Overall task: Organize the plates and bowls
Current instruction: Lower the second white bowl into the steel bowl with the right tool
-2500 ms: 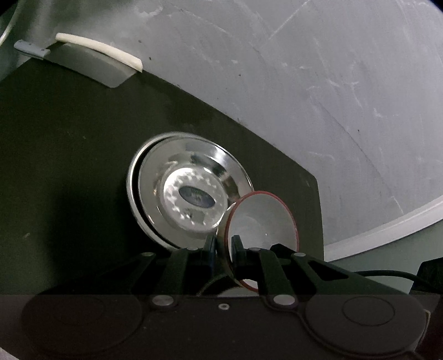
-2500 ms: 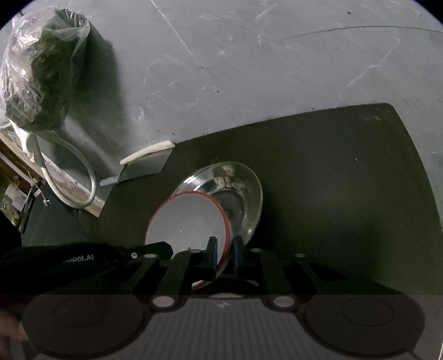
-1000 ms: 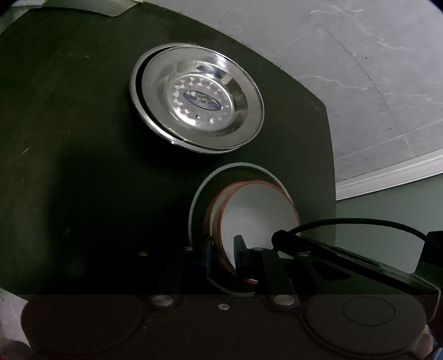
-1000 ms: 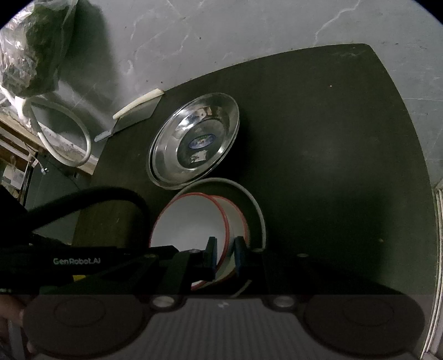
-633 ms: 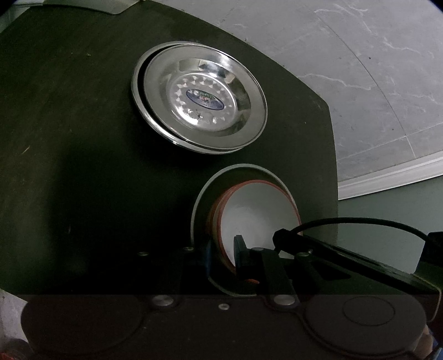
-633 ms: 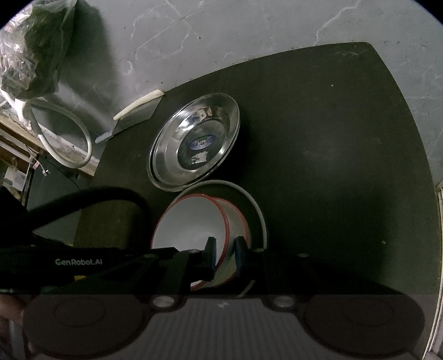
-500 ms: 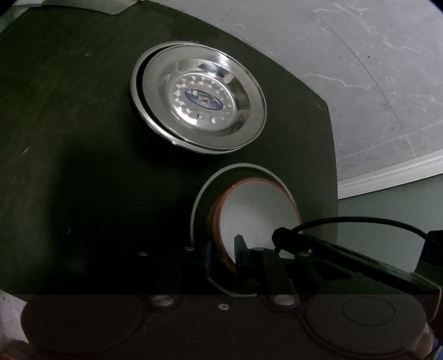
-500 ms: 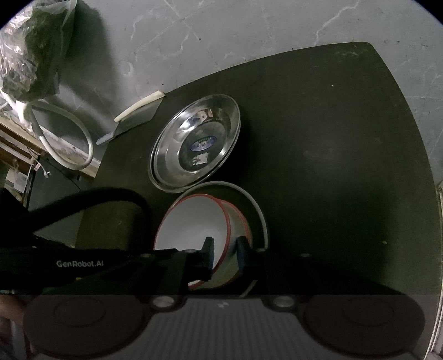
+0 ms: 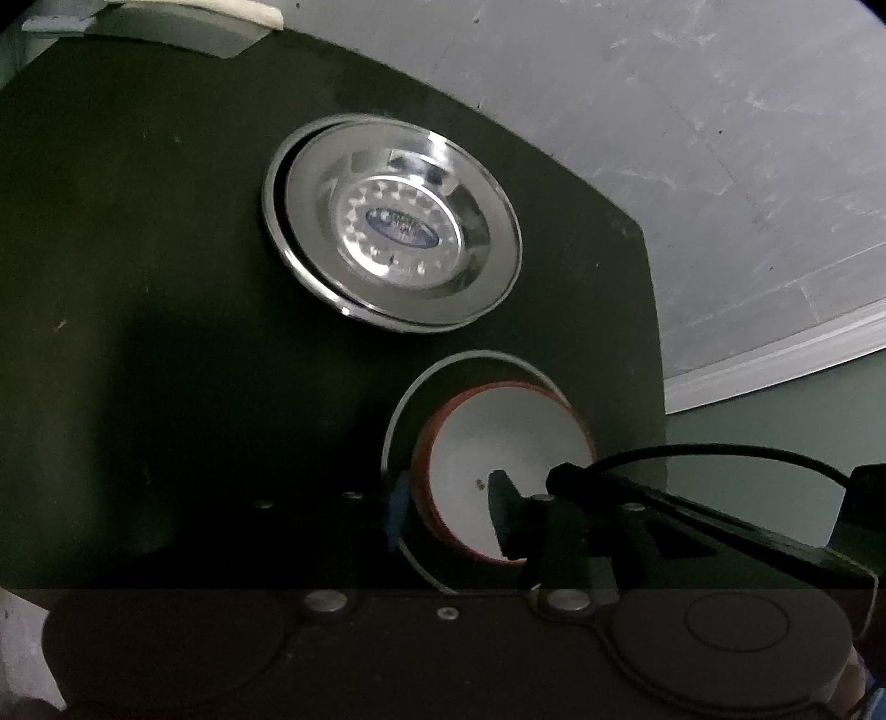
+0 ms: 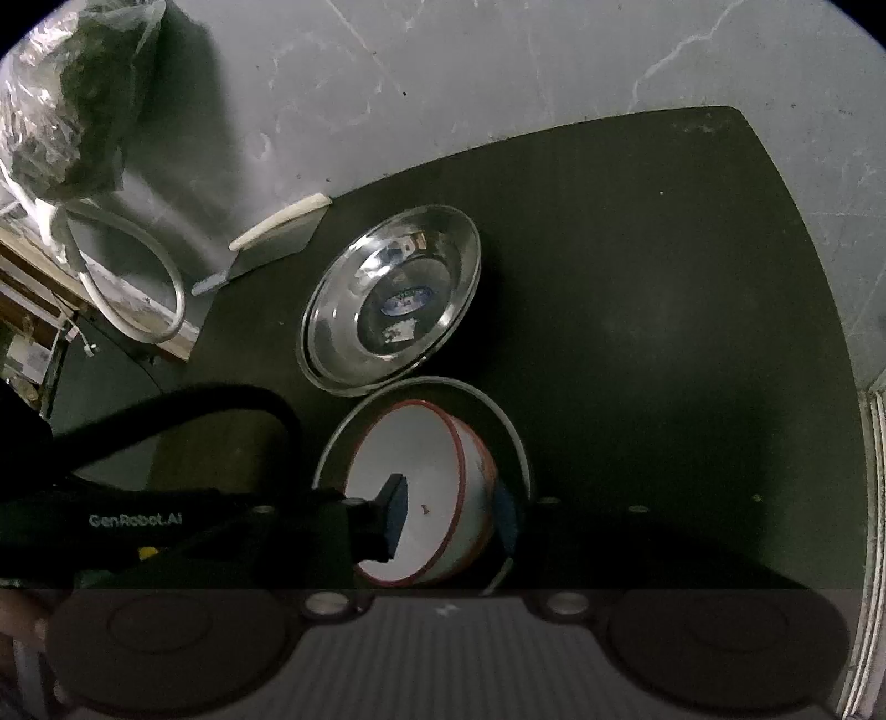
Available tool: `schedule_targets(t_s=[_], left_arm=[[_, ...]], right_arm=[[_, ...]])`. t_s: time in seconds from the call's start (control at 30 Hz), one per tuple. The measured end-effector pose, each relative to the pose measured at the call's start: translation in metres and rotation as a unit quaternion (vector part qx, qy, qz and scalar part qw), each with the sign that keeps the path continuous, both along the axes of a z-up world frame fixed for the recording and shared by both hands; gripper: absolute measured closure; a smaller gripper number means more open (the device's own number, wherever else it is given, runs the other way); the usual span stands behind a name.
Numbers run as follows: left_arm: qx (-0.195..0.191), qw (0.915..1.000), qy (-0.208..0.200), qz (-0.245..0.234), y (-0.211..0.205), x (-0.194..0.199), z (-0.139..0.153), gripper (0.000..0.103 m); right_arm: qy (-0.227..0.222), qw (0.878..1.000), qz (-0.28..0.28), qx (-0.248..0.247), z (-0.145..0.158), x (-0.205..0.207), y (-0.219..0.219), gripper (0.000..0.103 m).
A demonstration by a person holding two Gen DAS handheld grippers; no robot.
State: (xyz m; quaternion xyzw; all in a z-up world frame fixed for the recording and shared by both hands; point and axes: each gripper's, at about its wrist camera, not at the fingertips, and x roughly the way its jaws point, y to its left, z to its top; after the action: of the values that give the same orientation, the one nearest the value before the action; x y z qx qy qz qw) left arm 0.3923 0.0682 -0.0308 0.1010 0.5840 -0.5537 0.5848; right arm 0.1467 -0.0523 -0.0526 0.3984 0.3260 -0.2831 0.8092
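A white bowl with a red rim [image 9: 498, 437] [image 10: 426, 471] sits slightly tilted inside a larger dark bowl with a pale rim [image 9: 470, 357] [image 10: 501, 412] on the dark table. My left gripper [image 9: 448, 507] is open and straddles the white bowl's left rim, one fingertip [image 9: 501, 495] inside and the other outside. My right gripper [image 10: 451, 515] is open too, astride the opposite rim, with one fingertip [image 10: 396, 507] inside. Neither touches the rim visibly. Beyond the bowls lie stacked steel plates [image 9: 393, 221] [image 10: 393, 299].
A cleaver with a cream handle [image 9: 183, 27] [image 10: 277, 235] lies at the table's far corner. A plastic bag of greens [image 10: 66, 105] and a white hose [image 10: 138, 288] are on the grey floor. The table's right edge [image 9: 656, 332] is close to the bowls.
Both grippers carried the white bowl down into the dark bowl while shut on its rim. In the last half second both have opened and let it go.
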Motion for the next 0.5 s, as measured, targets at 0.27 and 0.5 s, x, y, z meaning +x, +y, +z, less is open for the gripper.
schedule_targets(t_s=[0.27,0.5], left_arm=[[-0.017,0.9995,-0.016,0.023,0.005,0.007,0.009,0.043],[-0.020,0.9983,-0.023,0.050,0.012,0.017,0.011,0.029]], right_arm=[[-0.005,1.000,-0.009,-0.010,0.006,-0.004,0.000,0.056],[-0.010,1.000,-0.014,-0.017,0.009,-0.005,-0.001,0.044]])
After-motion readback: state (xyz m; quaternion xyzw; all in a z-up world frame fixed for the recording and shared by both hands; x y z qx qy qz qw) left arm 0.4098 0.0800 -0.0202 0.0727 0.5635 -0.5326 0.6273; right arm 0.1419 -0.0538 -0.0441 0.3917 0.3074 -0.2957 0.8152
